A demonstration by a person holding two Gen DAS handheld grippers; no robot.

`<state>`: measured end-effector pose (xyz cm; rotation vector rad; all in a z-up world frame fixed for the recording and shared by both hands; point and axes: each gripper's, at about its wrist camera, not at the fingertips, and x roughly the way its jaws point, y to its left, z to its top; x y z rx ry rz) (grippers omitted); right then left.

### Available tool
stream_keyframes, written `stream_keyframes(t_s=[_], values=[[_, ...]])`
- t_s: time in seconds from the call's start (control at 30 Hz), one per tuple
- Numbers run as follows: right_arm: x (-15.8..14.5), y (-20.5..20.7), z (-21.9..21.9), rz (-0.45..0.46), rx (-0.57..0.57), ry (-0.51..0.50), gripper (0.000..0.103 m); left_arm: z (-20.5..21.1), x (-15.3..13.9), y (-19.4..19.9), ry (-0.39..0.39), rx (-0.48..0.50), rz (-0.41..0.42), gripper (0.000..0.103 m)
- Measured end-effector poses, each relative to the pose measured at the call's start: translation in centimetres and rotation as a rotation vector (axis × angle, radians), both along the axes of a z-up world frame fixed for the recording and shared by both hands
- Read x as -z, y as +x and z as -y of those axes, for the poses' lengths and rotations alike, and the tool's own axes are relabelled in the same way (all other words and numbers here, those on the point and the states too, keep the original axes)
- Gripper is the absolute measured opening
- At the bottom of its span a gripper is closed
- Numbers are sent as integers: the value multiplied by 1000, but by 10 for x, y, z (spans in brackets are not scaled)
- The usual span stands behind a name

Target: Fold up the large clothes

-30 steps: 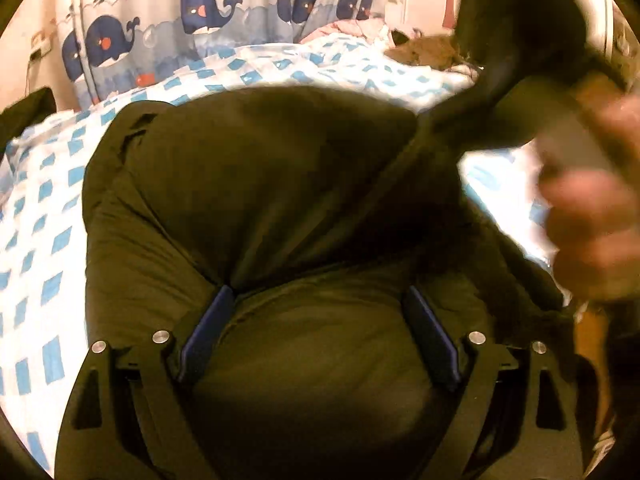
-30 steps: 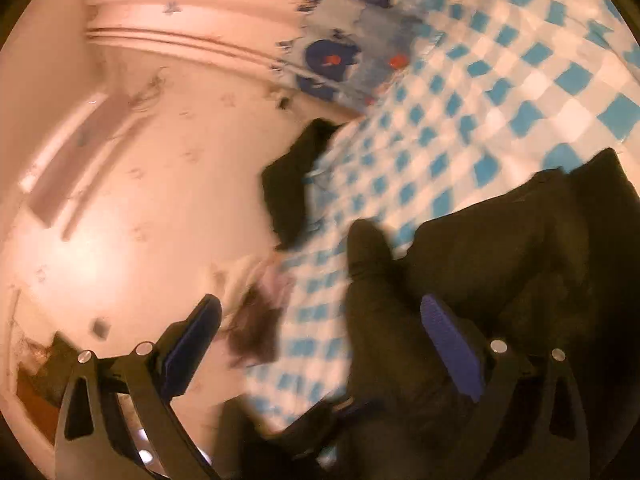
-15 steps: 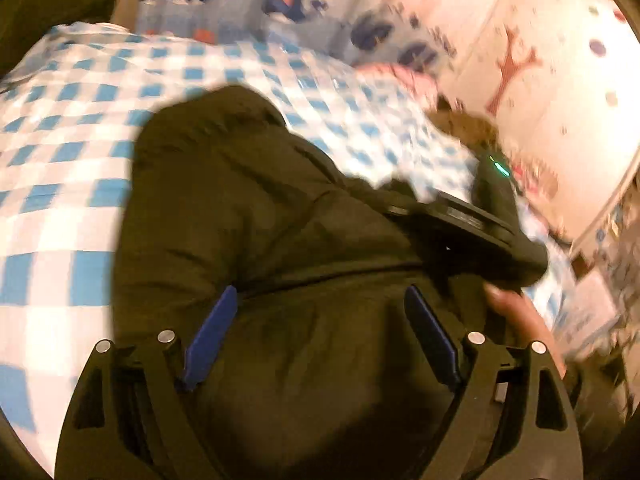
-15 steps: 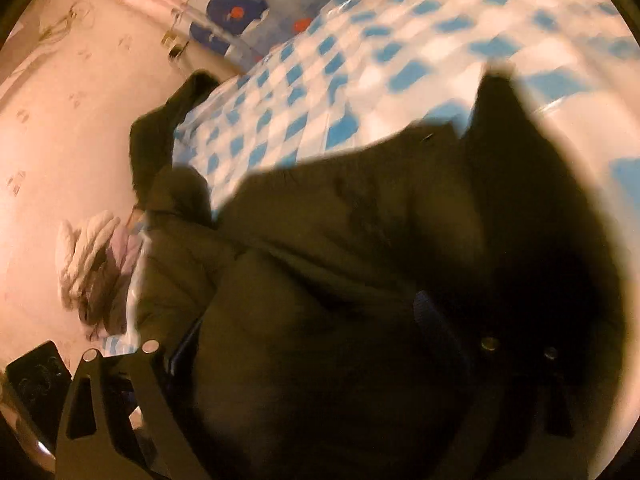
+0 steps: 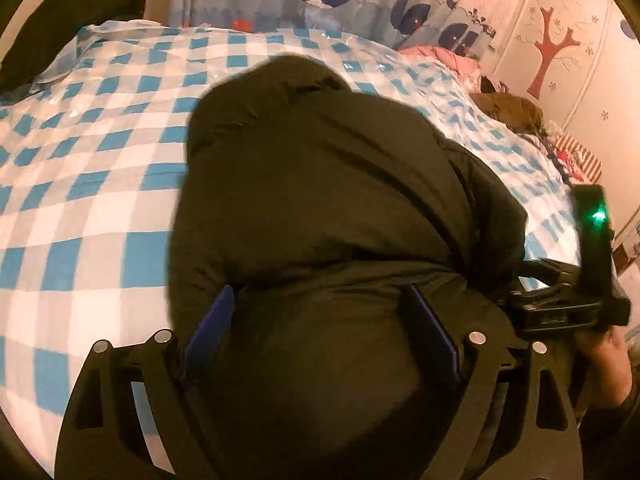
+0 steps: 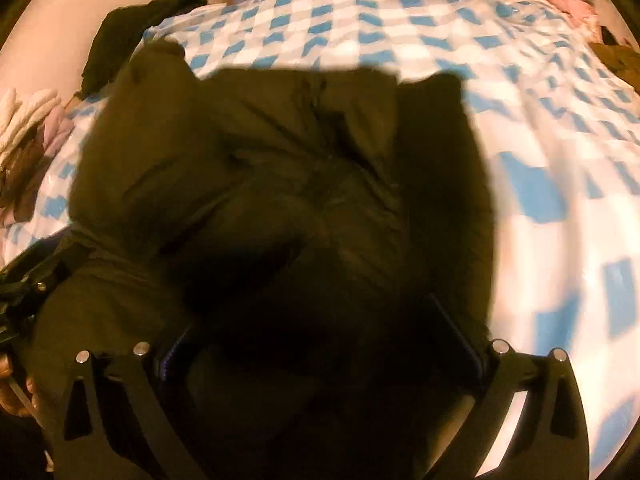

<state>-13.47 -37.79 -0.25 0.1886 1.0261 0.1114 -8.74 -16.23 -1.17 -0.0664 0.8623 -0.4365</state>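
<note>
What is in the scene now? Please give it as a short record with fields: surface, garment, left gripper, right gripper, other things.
surface: bed with a blue and white checked cover
garment: dark padded jacket, bunched in a thick heap on the cover
left gripper: left gripper, jaws wide, jacket bulk between the pads
right gripper: right gripper, jaws wide, over the jacket; contact unclear in the dark
other things: whale-print curtain behind the bed; black cloth at the far corner

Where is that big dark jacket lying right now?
The dark jacket lies bunched on the blue-and-white checked bedspread, filling the middle of both wrist views, directly beneath both grippers.
</note>
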Motion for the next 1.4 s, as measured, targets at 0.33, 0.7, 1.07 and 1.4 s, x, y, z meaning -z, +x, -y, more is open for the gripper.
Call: stream_keyframes(t_s=[0.33, 0.7, 1.07, 1.4], values=[[-5, -57, 9, -26, -79, 217, 97, -29, -12, -42, 2, 12, 17, 84], [20, -9, -2, -115, 31, 261, 98, -73, 32, 41, -243, -62, -344, 87], [6, 71, -182, 43, -225, 392, 98, -148, -71, 30, -6, -77, 45, 63], [31, 100, -253, -1, -311, 179, 98, -322, 1, 35, -65, -385, -99, 76]])
